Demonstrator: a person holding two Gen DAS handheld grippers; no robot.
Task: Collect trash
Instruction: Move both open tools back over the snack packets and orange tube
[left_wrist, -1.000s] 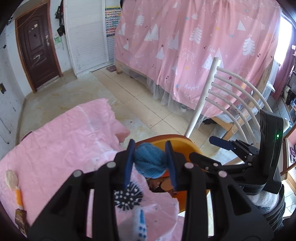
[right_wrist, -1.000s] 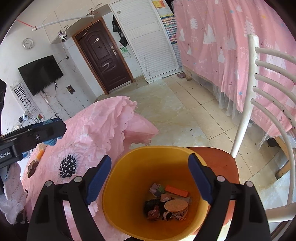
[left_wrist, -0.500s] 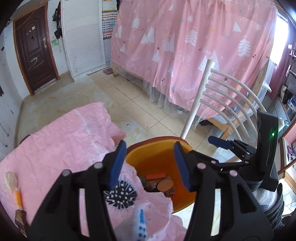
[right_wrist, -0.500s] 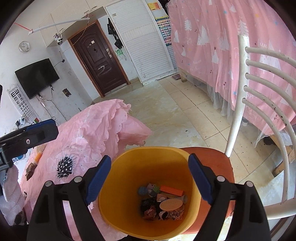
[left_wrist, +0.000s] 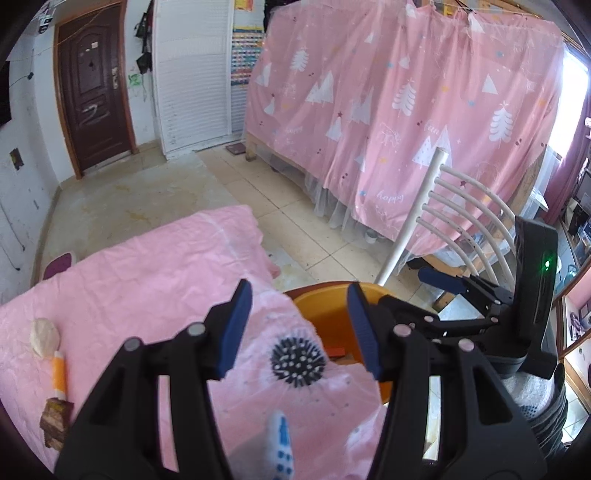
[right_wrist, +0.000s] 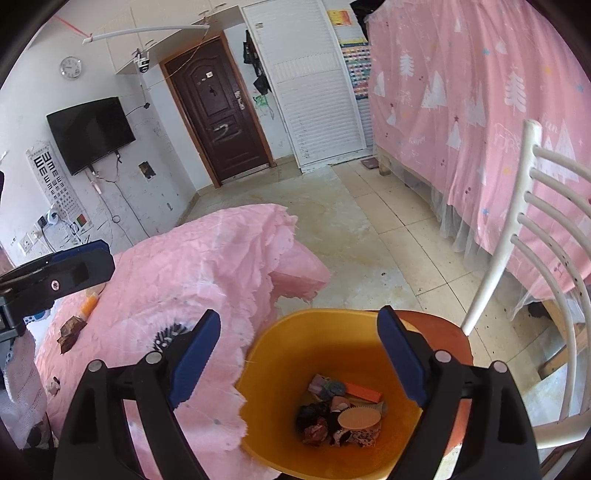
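Both grippers are hovering with empty jaws, the left gripper (left_wrist: 299, 328) having just opened over the table's edge, the right gripper (right_wrist: 299, 354) gaping wide above the trash (right_wrist: 340, 413) lying in the orange bin (right_wrist: 280, 354).

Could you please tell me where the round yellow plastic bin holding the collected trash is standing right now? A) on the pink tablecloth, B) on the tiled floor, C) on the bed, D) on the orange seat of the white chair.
D: the round yellow plastic bin rests on the orange seat of the white slatted chair.
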